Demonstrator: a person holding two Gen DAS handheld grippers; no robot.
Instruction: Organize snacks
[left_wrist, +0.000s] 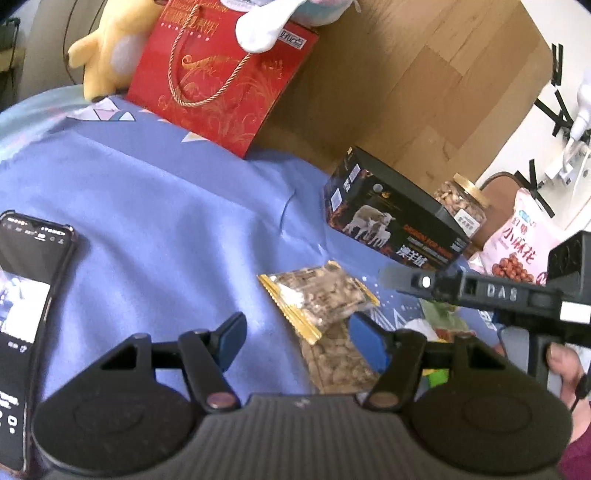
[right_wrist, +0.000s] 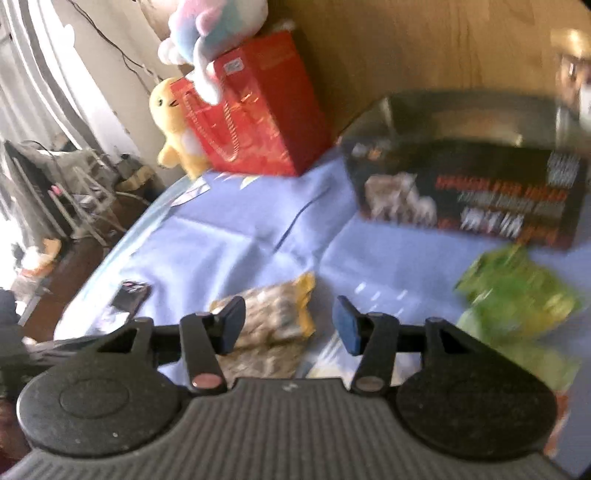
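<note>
A gold-edged clear packet of nuts (left_wrist: 319, 295) lies on the blue cloth (left_wrist: 166, 206), on top of a second nut packet (left_wrist: 338, 363). My left gripper (left_wrist: 299, 338) is open and empty just before them. The right gripper's body (left_wrist: 491, 295) reaches in from the right above the snacks. In the blurred right wrist view my right gripper (right_wrist: 290, 321) is open and empty over the same packet (right_wrist: 275, 314). A green snack bag (right_wrist: 517, 295) lies to its right. A black box with sheep printed on it (left_wrist: 391, 218) stands behind.
A red gift bag (left_wrist: 221, 81) stands at the back with a yellow plush (left_wrist: 107, 48) beside it. A jar of nuts (left_wrist: 461, 203) and a pink snack bag (left_wrist: 517, 240) are at the right. A phone (left_wrist: 26, 295) lies at the left.
</note>
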